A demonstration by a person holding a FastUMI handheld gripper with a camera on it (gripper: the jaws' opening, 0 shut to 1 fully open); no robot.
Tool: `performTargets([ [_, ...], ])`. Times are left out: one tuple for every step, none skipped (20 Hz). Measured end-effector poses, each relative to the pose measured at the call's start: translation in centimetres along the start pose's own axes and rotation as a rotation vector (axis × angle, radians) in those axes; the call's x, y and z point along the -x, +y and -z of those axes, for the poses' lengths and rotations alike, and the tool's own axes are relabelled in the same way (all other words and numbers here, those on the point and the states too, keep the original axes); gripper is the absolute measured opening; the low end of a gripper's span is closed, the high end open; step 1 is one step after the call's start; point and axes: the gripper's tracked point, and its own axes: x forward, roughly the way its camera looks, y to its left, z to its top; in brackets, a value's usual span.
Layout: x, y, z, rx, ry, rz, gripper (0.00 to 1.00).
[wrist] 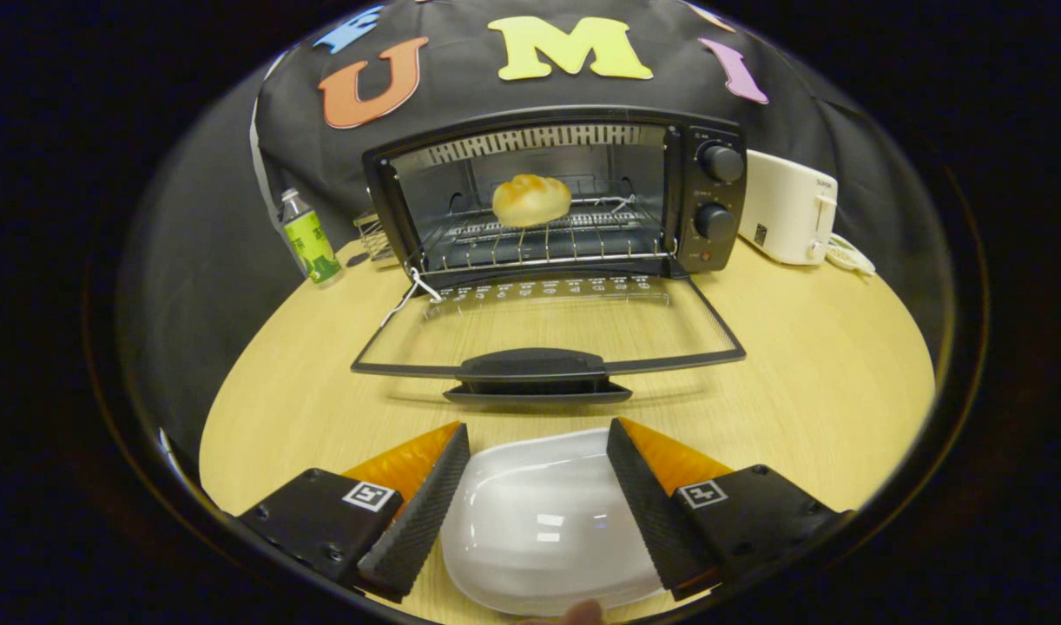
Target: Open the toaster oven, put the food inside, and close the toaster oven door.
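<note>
Hovering spread over an empty white dish (539, 521), the claw (537, 438) grips nothing — bun (531, 200) sits inside, door (548, 334) down; a careless lift risks slamming it.

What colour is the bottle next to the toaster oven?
Green label, clear body and pale cap on the bottle, seen in the gripper view; gripper open.

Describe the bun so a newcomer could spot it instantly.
Start at the black toaster oven at the back of the wooden table, its glass door dropped flat toward the open gripper. Inside, on the wire rack, sits the bun. It is the one round, golden-brown thing there, unlike the white dish between the fingers.
</note>
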Motion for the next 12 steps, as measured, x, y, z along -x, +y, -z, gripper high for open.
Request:
performTargets([
  [-0.1, 0.1, -0.1, 0.003, -0.001, 0.003, 1.0],
  [-0.2, 0.0, -0.4, 0.003, -0.008, 0.008, 1.0],
  [-0.5, -0.1, -0.8, 0.001, -0.014, 0.011, 1.0],
  [-0.7, -0.1, -0.9, -0.006, -0.006, 0.019, 1.0],
  [-0.6, 0.0, -0.9, -0.017, -0.001, 0.021, 1.0],
  [-0.6, 0.0, -0.9, -0.015, 0.0, 0.025, 1.0],
  [-0.7, 0.0, -0.9, -0.014, 0.004, 0.025, 1.0],
  [-0.6, 0.0, -1.2, -0.021, -0.003, 0.026, 1.0],
  [-0.3, 0.0, -1.5, -0.034, -0.008, 0.025, 1.0],
  [0.0, 0.0, -1.9, -0.043, -0.015, 0.026, 1.0],
  [0.3, 0.0, -2.3, -0.037, -0.027, 0.03, 1.0],
  [0.7, 0.1, -2.8, -0.027, -0.041, 0.034, 1.0],
])
